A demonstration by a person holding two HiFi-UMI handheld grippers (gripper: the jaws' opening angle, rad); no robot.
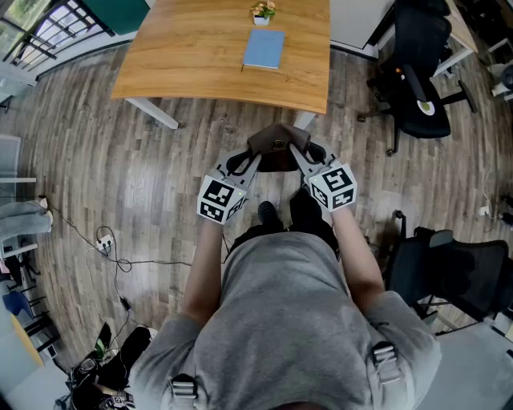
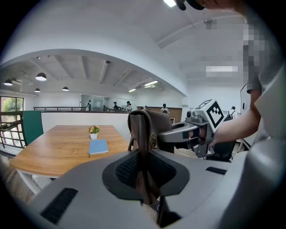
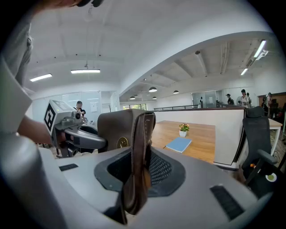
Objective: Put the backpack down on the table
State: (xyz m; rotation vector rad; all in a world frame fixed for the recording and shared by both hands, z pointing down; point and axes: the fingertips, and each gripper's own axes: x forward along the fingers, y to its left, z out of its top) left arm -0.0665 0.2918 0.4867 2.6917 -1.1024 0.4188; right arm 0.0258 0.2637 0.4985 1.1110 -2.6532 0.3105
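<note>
the left gripper point(image 1: 253, 162) and right gripper point(image 1: 299, 158) are each clamped on a strap of the brown backpack point(image 1: 276, 142), which hangs just short of the table's point(image 1: 184, 72) near edge, so it's best carried forward level and lowered onto bare wood short of the blue notebook point(image 1: 264, 49).

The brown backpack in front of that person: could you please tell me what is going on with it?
A standing person holds the backpack up in the air with two tools. The left hand-held gripper and the right hand-held gripper are each shut on one of its brown straps. It is short of the wooden table, which carries a blue notebook and a small potted plant, and it has not yet been put down.
</note>
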